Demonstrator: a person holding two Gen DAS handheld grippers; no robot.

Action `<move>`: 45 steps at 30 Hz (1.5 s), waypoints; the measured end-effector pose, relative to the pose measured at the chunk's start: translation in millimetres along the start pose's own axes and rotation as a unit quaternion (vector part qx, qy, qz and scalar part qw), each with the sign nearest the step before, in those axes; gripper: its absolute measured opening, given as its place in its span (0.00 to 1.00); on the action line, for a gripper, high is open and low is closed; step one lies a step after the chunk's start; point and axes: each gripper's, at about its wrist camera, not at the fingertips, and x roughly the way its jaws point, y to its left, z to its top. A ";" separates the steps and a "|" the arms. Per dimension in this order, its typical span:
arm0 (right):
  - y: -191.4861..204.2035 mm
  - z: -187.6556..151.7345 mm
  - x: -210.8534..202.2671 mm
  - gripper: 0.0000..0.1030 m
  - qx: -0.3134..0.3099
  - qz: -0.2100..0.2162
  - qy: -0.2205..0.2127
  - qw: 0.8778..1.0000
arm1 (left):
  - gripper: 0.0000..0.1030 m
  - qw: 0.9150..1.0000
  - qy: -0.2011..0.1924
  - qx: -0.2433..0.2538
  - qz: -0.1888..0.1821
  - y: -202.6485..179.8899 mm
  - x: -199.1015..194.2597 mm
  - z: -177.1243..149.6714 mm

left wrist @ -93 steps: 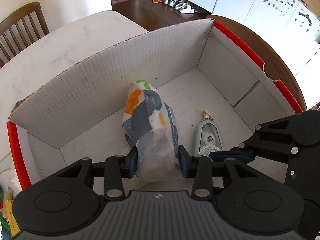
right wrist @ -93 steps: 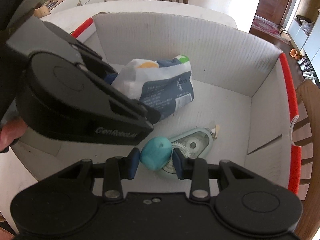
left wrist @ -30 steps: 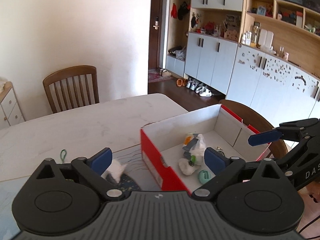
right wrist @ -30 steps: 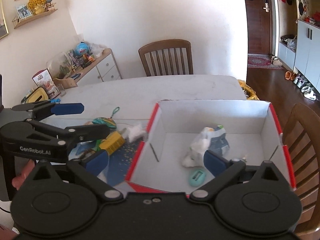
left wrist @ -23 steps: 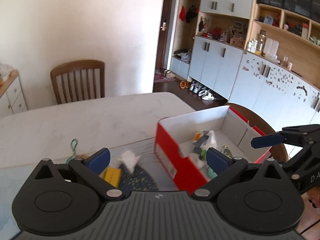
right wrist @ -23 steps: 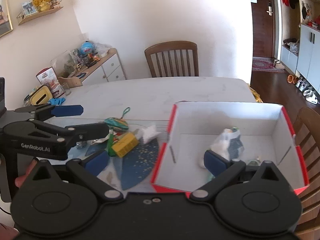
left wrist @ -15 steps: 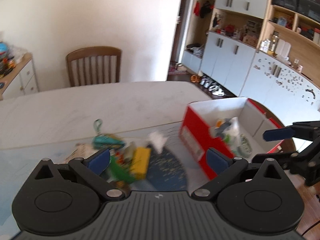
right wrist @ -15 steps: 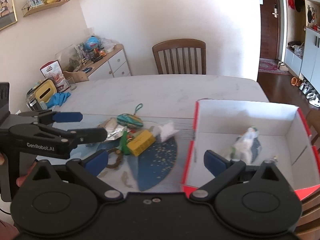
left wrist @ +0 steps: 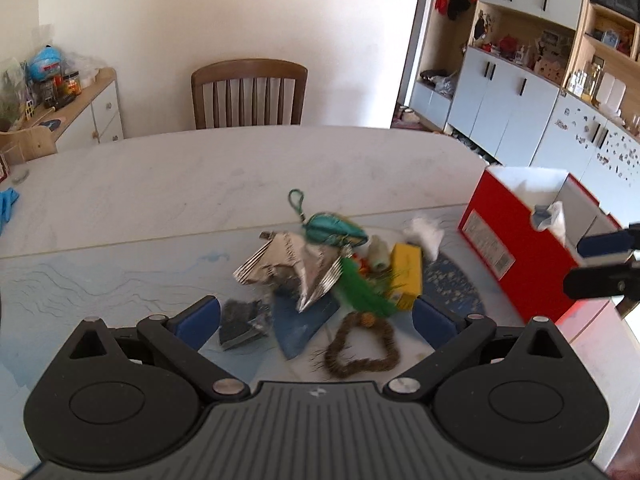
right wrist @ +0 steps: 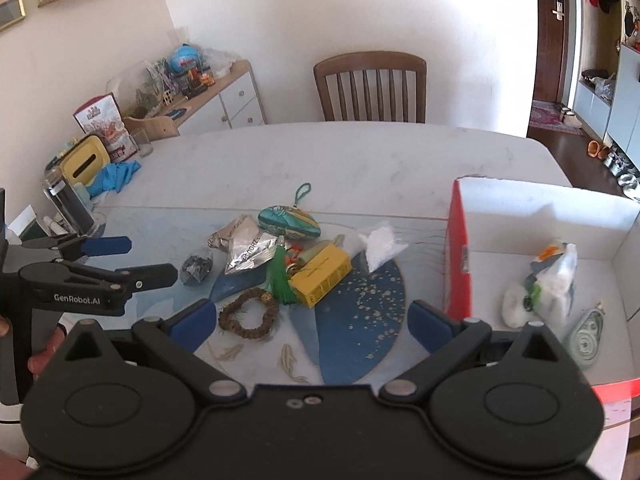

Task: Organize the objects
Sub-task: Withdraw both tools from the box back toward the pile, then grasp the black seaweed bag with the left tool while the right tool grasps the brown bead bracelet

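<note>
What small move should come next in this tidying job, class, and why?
Probably lower the open left gripper onto the brown bead bracelet: both grippers are empty, it lies nearest, apart from the pile, and the red box already holds a few things.

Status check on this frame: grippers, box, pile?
Left gripper open, empty. Right gripper open, empty. Box holds bag and tape dispenser. Pile beside box, unsorted: yellow box, pouch, bracelet.

Both grippers have left the red box (right wrist: 458, 248). The left gripper (left wrist: 316, 318) has released the plastic bag (right wrist: 558, 280) and the right gripper (right wrist: 311, 322) the teal object; both jaws now stand wide apart and empty. They now hang over the pile of small objects (right wrist: 280, 260) on the table (right wrist: 360, 160).
</note>
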 end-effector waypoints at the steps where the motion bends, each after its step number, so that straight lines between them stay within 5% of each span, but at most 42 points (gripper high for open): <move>1: 1.7 0.7 4.0 0.99 0.001 -0.002 0.002 1.000 | 1.00 1.000 0.002 0.003 0.004 2.3 3.9 -2.0; 15: 29.0 -5.8 78.1 0.97 -0.018 -0.012 0.058 0.998 | 1.00 1.000 0.011 0.002 0.015 39.8 55.9 -18.8; 34: 42.8 -19.8 147.5 0.68 0.014 -0.047 0.104 0.993 | 0.99 0.999 0.040 -0.002 0.033 58.6 100.5 -22.5; 45: 64.5 -23.8 148.5 0.45 -0.036 -0.065 0.091 0.993 | 0.71 0.998 0.046 0.003 0.043 56.4 104.3 -24.8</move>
